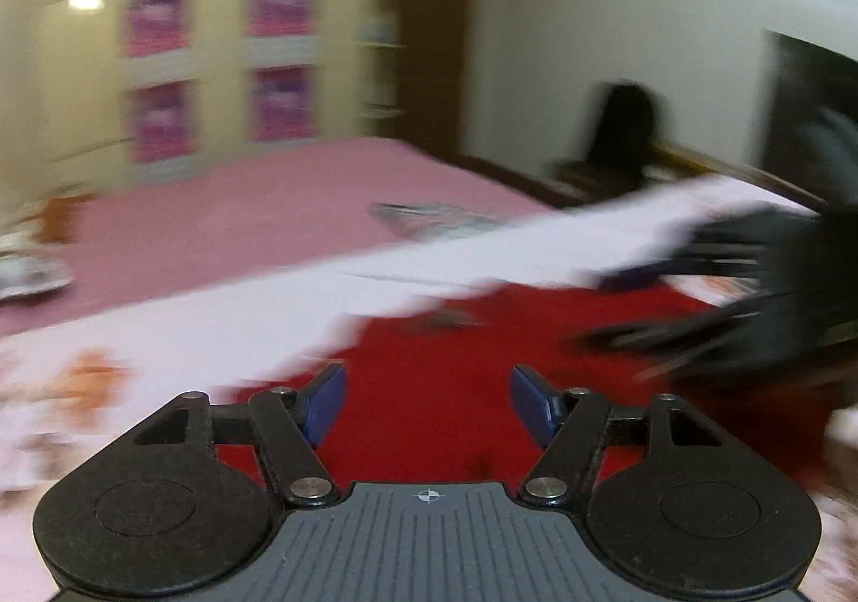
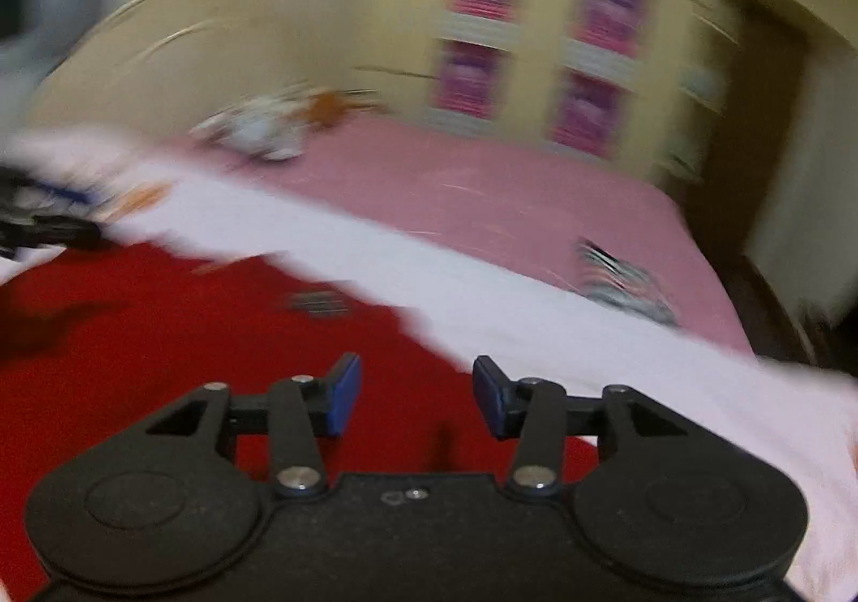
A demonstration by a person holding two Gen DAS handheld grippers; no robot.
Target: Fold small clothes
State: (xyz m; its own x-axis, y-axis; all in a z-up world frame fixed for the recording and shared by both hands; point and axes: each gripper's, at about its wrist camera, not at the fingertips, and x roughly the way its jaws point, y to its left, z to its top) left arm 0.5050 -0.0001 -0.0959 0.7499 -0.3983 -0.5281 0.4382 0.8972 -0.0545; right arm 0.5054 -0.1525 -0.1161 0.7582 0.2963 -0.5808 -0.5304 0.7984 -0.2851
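Observation:
Both views are motion-blurred. A red garment lies on a white printed cloth spread over a pink bed. My left gripper is open and empty, low over the red garment. My right gripper is also open and empty over the red garment, near the edge of the white cloth. The right gripper shows as a dark blur at the right of the left wrist view. The left gripper shows at the left edge of the right wrist view.
A small striped folded item lies on the pink bed, also in the left wrist view. A pile of light clothes sits at the far side. A yellow wardrobe and a dark chair stand behind.

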